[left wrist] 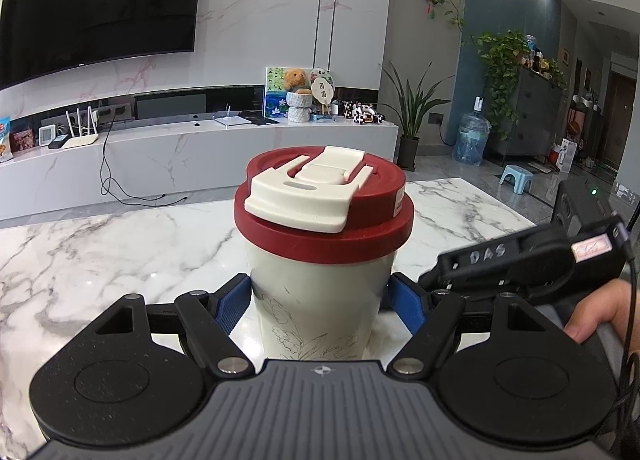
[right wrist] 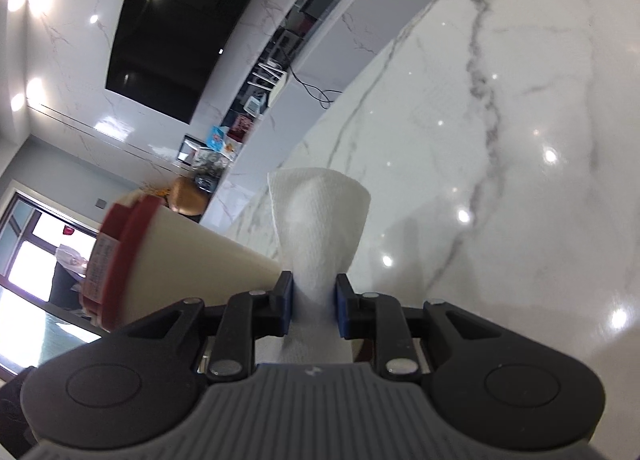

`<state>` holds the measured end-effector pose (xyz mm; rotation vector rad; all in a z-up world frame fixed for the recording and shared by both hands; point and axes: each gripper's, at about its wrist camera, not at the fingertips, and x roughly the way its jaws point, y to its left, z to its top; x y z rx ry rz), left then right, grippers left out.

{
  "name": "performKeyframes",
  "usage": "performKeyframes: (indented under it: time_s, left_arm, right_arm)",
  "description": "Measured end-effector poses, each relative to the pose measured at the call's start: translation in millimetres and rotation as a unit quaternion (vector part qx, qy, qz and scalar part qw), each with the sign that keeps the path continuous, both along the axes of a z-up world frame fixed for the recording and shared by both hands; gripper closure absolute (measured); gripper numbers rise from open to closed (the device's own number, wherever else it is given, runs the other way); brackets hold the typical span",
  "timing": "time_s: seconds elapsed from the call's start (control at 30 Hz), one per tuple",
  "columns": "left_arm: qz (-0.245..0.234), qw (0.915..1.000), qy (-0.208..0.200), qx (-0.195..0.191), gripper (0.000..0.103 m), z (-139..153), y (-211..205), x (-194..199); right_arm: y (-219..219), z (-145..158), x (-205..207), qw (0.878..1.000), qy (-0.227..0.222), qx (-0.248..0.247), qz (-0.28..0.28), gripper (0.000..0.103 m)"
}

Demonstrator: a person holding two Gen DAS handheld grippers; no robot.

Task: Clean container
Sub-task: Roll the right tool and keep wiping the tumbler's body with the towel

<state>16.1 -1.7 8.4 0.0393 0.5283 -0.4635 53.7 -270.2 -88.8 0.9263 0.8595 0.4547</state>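
White marble counter (left wrist: 100, 244), living room with a dark television (left wrist: 100, 7) behind. Standing upright on it, cream cup (left wrist: 316, 300) with red lid (left wrist: 324, 215), clamped at mid-width between left gripper (left wrist: 320, 302) jaws. Right gripper (right wrist: 314, 302) jaws nearly closed, pinching folded paper towel (right wrist: 320, 219) just beside the cup.

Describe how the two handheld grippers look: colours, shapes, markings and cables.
Both grippers, left and right, have a ribbed grey body, two black round discs, black linkage arms with silver pins, and blue ribbed jaws. Seen from the left wrist, the right gripper's black side bears the raised letters "DAS", a small label and a thin black cable.
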Motion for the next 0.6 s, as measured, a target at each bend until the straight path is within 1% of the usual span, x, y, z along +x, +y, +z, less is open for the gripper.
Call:
performKeyframes:
  time_s: [0.33,0.5,0.6]
  left_arm:
    - [0.003,1.0000,0.000,0.001,0.029,-0.7,-3.3,-1.0]
    - [0.006,1.0000,0.001,0.001,0.028,-1.0,-4.2,-1.3]
    - [0.012,0.9999,0.003,-0.006,0.027,-1.3,-4.2,-1.6]
  right_arm:
    - [10.1,-26.6,1.1,0.998,0.046,-0.046,0.009,0.079]
    - [16.4,-27.4,2.2,0.996,0.044,-0.076,0.018,0.079]
    - [17.7,-26.7,3.5,0.996,0.043,-0.079,0.019,0.079]
